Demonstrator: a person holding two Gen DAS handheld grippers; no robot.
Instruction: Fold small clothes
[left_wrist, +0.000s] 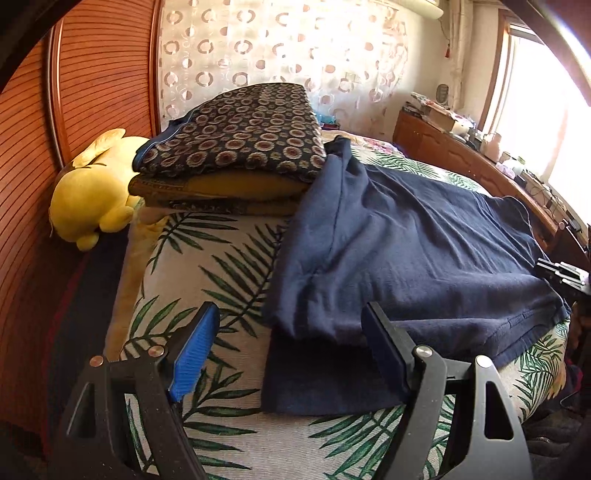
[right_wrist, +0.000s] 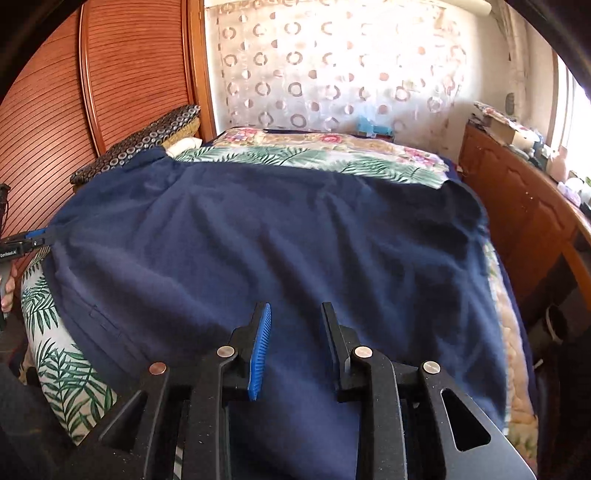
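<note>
A navy blue garment (left_wrist: 406, 254) lies spread on the bed, with its left side folded over and a lower layer showing at the near edge. It fills the right wrist view (right_wrist: 277, 236). My left gripper (left_wrist: 291, 332) is open, its jaws wide apart over the garment's near left corner. My right gripper (right_wrist: 295, 332) is open and empty, with a narrower gap, low over the garment's near edge. The right gripper shows at the right edge of the left wrist view (left_wrist: 561, 275). The left gripper shows at the left edge of the right wrist view (right_wrist: 27, 240), beside the garment's edge.
A palm-leaf bedcover (left_wrist: 207, 258) lies under the garment. A stack of folded patterned cloths (left_wrist: 236, 147) and a yellow plush toy (left_wrist: 92, 192) sit at the back left by a slatted wooden wall (left_wrist: 92, 92). A cluttered wooden cabinet (right_wrist: 524, 199) runs along the right.
</note>
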